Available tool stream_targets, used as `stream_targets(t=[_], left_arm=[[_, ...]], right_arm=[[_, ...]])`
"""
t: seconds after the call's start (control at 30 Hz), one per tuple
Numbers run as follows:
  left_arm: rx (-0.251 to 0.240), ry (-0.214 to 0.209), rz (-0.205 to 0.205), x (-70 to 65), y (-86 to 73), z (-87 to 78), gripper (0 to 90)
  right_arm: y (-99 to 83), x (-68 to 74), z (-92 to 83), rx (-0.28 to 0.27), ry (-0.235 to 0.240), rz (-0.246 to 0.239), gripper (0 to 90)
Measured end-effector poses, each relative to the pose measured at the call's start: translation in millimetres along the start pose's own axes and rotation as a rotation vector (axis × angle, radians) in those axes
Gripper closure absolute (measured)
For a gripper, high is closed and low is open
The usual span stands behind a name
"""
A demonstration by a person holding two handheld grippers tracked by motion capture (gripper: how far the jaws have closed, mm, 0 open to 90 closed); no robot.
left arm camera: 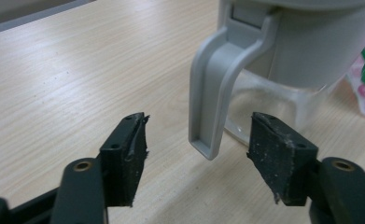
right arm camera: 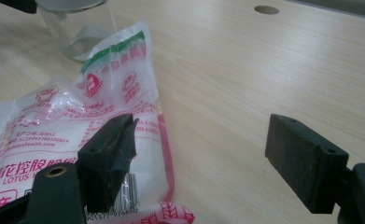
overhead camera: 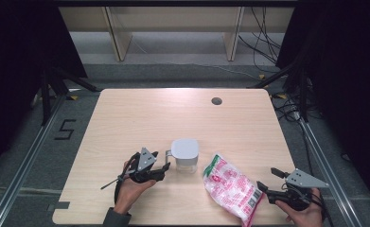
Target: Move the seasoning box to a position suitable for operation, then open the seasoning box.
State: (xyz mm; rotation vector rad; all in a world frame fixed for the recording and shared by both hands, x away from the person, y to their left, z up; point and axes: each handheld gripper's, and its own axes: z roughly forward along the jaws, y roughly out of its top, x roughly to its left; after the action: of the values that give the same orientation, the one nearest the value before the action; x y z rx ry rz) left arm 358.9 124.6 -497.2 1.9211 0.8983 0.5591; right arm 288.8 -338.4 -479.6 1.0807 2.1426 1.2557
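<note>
High view: left tool (overhead camera: 166, 160) gapes around the jug (overhead camera: 185, 155)'s grey handle (left arm camera: 215, 88), pads not touching. Right tool (overhead camera: 265, 179), also open, waits beside the bag (overhead camera: 230, 184) right of the jug. Closing off-centre could tip the jug.

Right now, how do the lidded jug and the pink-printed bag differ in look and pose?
The jug stands upright and keeps a rigid shape, clear below a grey lid; the bag lies flat and crumpled, soft plastic printed in pink. The jug's handle sits between the left claw's open jaws, untouched; the bag lies beside the right claw, not between its jaws. Both rest on the table.
</note>
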Motion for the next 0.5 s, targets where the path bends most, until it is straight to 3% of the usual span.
stream_targets(t=[0.03,0.13,0.17,0.2,0.3,0.37,0.4,0.43,0.5], left_arm=[[-0.005,-0.005,-0.017,0.0,0.9,-1.9,35.0],[0.011,-0.007,0.005,0.0,4.0,-8.5,32.7],[0.009,-0.021,0.005,-1.1,5.3,-10.2,32.3],[0.001,-0.040,-0.002,-2.8,7.2,-12.5,32.3],[-0.010,-0.057,0.009,-6.6,13.8,-18.6,32.4],[-0.013,-0.067,0.002,-8.3,17.0,-20.6,33.2],[-0.017,-0.088,-0.006,-8.8,18.3,-21.4,34.6],[-0.017,-0.085,-0.003,-9.3,19.0,-22.7,35.5],[-0.021,-0.080,-0.007,-10.0,19.3,-23.4,37.8]], right_arm=[[0.0,1.2,-0.4,0.007,0.004,0.014,25.1],[0.4,1.7,-1.0,0.013,-0.004,0.006,25.1],[0.4,0.7,-0.7,0.014,-0.002,-0.009,25.1],[0.4,2.8,-0.1,0.009,0.005,0.015,25.1],[1.0,0.6,0.5,0.003,0.006,-0.018,25.1],[0.9,2.8,-0.2,0.015,-0.003,0.012,25.1],[0.8,0.5,0.7,0.010,-0.003,-0.017,25.1],[0.2,1.8,0.9,0.006,0.001,0.001,25.1],[0.2,0.3,0.7,0.006,0.007,-0.009,25.1]])
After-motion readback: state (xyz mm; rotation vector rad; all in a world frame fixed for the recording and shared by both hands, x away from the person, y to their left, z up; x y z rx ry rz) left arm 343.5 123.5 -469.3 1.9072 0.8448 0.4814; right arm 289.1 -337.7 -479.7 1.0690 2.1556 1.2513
